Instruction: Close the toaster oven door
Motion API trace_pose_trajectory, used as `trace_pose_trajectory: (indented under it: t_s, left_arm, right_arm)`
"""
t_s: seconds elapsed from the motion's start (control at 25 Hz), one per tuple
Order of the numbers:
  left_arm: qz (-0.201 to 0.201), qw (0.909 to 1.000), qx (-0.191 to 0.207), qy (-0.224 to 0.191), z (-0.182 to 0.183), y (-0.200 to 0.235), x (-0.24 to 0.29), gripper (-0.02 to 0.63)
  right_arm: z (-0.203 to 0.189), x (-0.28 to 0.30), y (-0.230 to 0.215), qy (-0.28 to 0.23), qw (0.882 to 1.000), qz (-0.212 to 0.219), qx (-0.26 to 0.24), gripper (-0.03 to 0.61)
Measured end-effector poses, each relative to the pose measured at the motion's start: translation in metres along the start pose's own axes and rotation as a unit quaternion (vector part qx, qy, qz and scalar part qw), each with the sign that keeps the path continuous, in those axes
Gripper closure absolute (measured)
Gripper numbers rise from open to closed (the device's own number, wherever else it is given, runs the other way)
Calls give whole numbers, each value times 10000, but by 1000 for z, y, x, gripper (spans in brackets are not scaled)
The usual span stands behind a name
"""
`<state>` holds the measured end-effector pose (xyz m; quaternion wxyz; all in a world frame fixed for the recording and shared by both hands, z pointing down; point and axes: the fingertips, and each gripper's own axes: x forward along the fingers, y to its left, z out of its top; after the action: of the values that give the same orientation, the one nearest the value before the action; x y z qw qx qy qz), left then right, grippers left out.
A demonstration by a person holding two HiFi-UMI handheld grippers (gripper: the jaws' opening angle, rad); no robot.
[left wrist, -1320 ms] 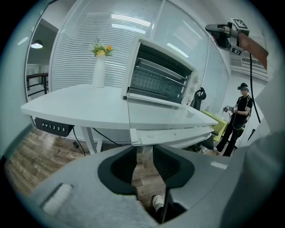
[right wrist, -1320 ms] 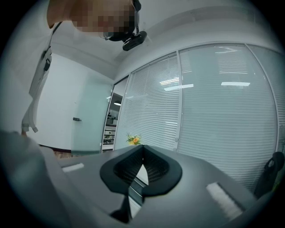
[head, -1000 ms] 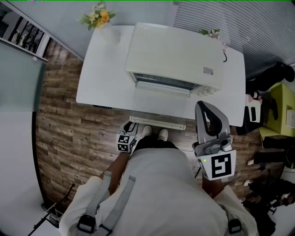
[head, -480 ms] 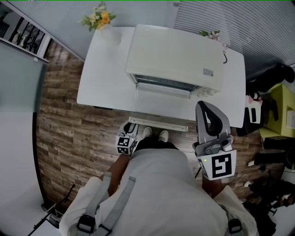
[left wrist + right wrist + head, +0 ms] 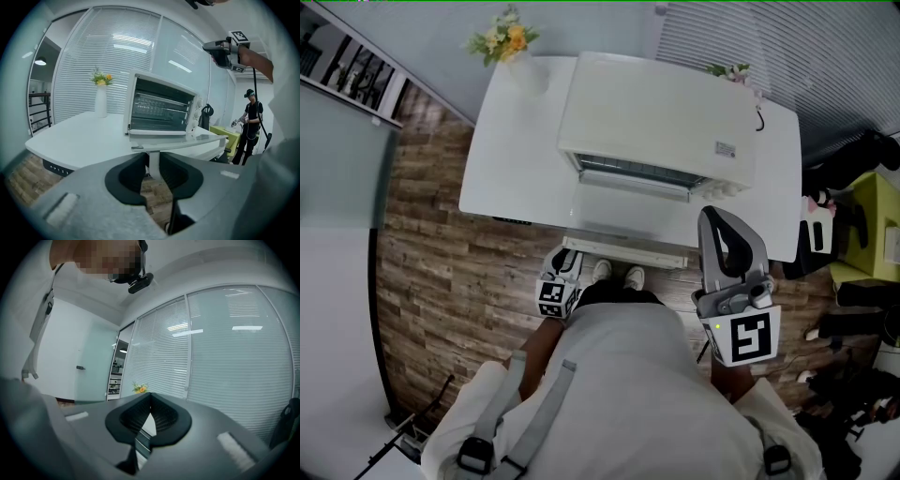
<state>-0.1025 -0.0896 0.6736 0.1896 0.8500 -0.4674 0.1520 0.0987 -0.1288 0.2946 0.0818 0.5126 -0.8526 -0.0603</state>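
The white toaster oven [image 5: 661, 112] stands on the white table [image 5: 511, 178]. Its glass door [image 5: 623, 223] hangs open, lying flat, with the handle bar [image 5: 623, 251] past the table's front edge. In the left gripper view the oven [image 5: 161, 108] and its flat door [image 5: 178, 138] lie ahead and above. My left gripper [image 5: 564, 261] is low, just left of the handle. Its jaws [image 5: 153, 159] have just been closing but stay open, gripping nothing. My right gripper [image 5: 711, 216] is raised at the oven's right front corner, its tips together [image 5: 150, 395] and empty.
A vase of flowers [image 5: 511, 47] stands at the table's far left corner. Blinds cover the glass wall behind the oven. A yellow-green table [image 5: 874, 225] and dark gear crowd the right side, where another person [image 5: 251, 123] stands. The floor is wood planks [image 5: 441, 272].
My left gripper has shifted slightly, rising a little beneath the door's front edge. The right gripper and the oven door have kept still.
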Motion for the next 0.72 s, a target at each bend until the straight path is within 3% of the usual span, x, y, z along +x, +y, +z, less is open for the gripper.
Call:
trace_pose_trajectory:
  t_s: [0.72]
  left_arm:
    - [116, 9986, -64, -507, 58, -4, -12, 517]
  right_arm:
    - [4, 0, 1, -60, 10000, -43, 36, 574]
